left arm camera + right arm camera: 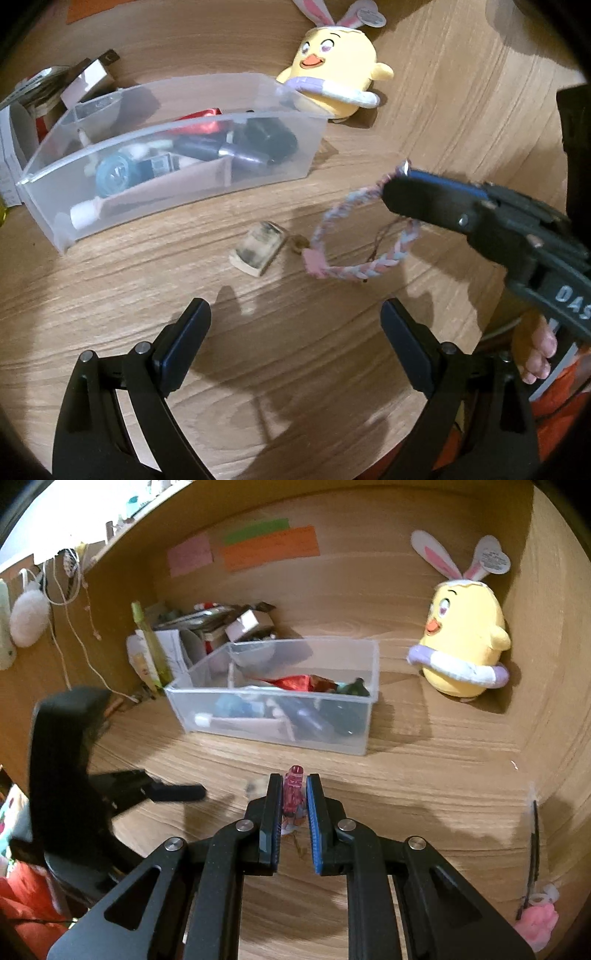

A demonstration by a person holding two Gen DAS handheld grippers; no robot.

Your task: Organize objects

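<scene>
A braided pink, blue and white bracelet [354, 271] hangs as a loop from my right gripper [397, 184], which is shut on its upper end above the wooden desk. In the right wrist view the pink braid [293, 794] sits pinched between the pads of the right gripper [294, 784]. My left gripper [295, 314] stands open near the desk's front, with nothing between its fingers. Left of the loop, a small wooden block [258, 251] lies on the desk. Behind it stands a clear plastic bin [48, 206] [376, 664] holding bottles, a red wrapper and other small items.
A yellow plush chick with rabbit ears [332, 66] [465, 638] leans in the back right corner. Boxes and clutter [44, 96] [207, 627] pile up behind the bin at the left. A pink item [535, 923] lies at the right front. Coloured paper notes [269, 546] stick to the back wall.
</scene>
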